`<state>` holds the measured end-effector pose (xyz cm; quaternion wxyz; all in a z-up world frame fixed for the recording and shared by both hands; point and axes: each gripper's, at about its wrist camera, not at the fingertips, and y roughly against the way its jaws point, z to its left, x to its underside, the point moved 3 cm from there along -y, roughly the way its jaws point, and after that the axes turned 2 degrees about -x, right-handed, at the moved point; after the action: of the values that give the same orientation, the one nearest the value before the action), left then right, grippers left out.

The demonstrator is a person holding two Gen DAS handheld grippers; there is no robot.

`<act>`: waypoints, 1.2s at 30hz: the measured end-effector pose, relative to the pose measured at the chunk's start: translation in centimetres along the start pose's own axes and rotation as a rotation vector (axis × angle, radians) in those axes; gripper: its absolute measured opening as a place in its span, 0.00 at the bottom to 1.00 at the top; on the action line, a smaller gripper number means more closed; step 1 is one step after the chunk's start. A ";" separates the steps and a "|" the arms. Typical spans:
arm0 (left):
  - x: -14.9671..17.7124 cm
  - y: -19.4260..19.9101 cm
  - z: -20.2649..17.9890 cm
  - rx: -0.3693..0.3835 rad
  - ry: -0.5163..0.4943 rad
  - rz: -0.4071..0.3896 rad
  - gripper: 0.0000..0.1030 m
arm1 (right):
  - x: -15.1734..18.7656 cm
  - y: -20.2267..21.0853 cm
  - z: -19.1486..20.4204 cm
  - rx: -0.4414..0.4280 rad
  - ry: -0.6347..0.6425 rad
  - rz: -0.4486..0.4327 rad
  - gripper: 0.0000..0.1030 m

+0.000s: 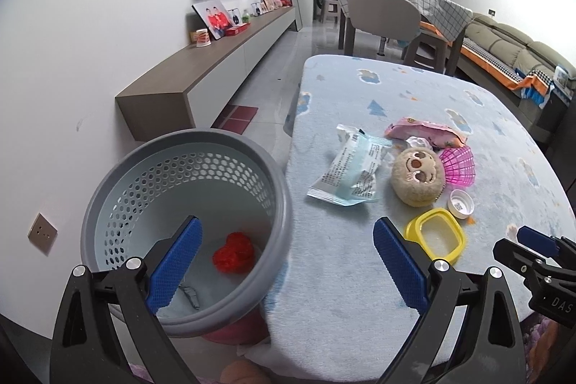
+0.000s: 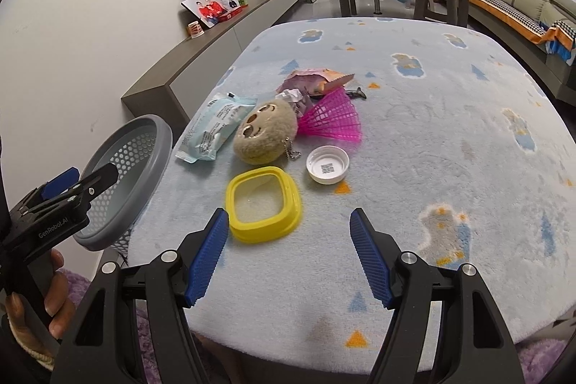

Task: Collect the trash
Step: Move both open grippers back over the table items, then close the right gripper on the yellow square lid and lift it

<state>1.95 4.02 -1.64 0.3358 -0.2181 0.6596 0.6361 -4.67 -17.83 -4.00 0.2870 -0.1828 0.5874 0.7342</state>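
A grey perforated bin [image 1: 187, 225] stands beside the table's left edge, with a red crumpled scrap [image 1: 233, 252] and a small grey scrap inside. My left gripper [image 1: 288, 240] hangs open and empty, one finger over the bin, the other over the table. On the blue fleece table [image 2: 414, 139] lie a pale blue wrapper [image 2: 216, 128], a pink snack bag [image 2: 313, 80], crumpled foil [image 2: 295, 96], a pink plastic fan [image 2: 333, 123], a white cap [image 2: 327, 164], a yellow ring lid [image 2: 264, 200] and a plush keychain [image 2: 264, 137]. My right gripper [image 2: 289, 222] is open, empty, just short of the yellow lid.
A low wall cabinet [image 1: 216, 60] with photo frames runs along the left wall. Chairs and a checked-cloth table [image 1: 396, 9] stand behind, and a sofa [image 1: 511, 49] lies at the right. A hand [image 2: 36, 290] holds the left gripper at the table's near left corner.
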 end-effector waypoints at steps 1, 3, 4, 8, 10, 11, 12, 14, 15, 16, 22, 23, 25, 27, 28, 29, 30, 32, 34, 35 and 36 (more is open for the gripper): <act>0.0 -0.1 -0.2 0.001 -0.003 0.001 0.91 | 0.1 -0.1 -0.2 0.000 -0.004 0.002 0.65; -0.1 -0.3 -0.4 0.002 -0.008 0.003 0.91 | 0.3 -0.3 -0.6 0.001 -0.009 0.007 0.65; -0.1 -0.3 -0.6 0.003 -0.009 0.004 0.91 | 0.4 -0.4 -0.8 0.001 -0.012 0.009 0.65; 0.0 -0.6 -0.8 0.003 -0.016 0.009 0.91 | 0.7 -0.8 -1.1 0.001 -0.016 0.015 0.65; 0.0 -0.6 -0.9 0.005 -0.017 0.012 0.91 | 0.8 -1.0 -1.2 0.000 -0.014 0.018 0.65; 0.0 -0.6 -0.9 0.006 -0.017 0.012 0.91 | 0.8 -1.3 -1.2 -0.002 -0.014 0.023 0.65; 0.0 -0.6 -0.9 0.007 -0.017 0.012 0.91 | 0.8 -1.4 -1.2 -0.004 -0.015 0.027 0.65; 0.0 -0.8 -1.0 0.003 -0.020 0.012 0.91 | 0.8 -1.9 -1.1 -0.010 -0.013 0.035 0.65; 0.0 -0.8 -1.0 0.000 -0.021 0.014 0.91 | 0.8 -2.1 -1.0 -0.011 -0.010 0.040 0.65; 0.0 -0.9 -1.0 -0.001 -0.020 0.016 0.91 | 0.8 -2.4 -1.0 -0.013 -0.009 0.046 0.65; 0.4 -1.4 -0.6 -0.013 -0.021 0.030 0.91 | 0.7 -4.2 -0.1 -0.025 0.009 0.076 0.65; 0.4 -1.5 -0.5 -0.014 -0.021 0.032 0.91 | 0.7 -4.5 0.1 -0.026 0.014 0.080 0.65; 0.4 -1.6 -0.2 -0.015 -0.014 0.037 0.91 | 0.6 -5.1 0.6 -0.029 0.024 0.089 0.65; 0.4 -1.7 -0.1 -0.012 -0.007 0.041 0.91 | 0.4 -5.5 1.0 -0.032 0.032 0.096 0.65; 0.4 -1.8 0.0 -0.008 -0.004 0.043 0.91 | 0.4 -5.8 1.2 -0.031 0.038 0.099 0.65; 0.4 -1.8 0.0 -0.007 -0.003 0.043 0.91 | 0.3 -6.0 1.4 -0.029 0.042 0.102 0.65; 0.4 -1.7 0.1 -0.007 -0.003 0.042 0.91 | 0.2 -6.3 1.5 -0.029 0.046 0.105 0.66; 0.4 -1.7 0.1 -0.005 -0.003 0.042 0.91 | 0.1 -6.7 1.9 -0.031 0.053 0.108 0.68; 0.4 -1.7 0.1 -0.004 -0.002 0.042 0.91 | -0.1 -7.0 2.1 -0.030 0.058 0.109 0.68; 0.4 -1.7 0.2 -0.004 -0.001 0.043 0.91 | -0.1 -7.1 2.3 -0.028 0.062 0.111 0.68; 0.4 -1.7 0.2 -0.003 0.000 0.044 0.91 | -0.2 -7.3 2.4 -0.028 0.065 0.114 0.68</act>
<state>2.96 4.11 -3.10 0.3211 -0.2040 0.6634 0.6443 0.27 -14.49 -8.87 0.2231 -0.1768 0.5954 0.7513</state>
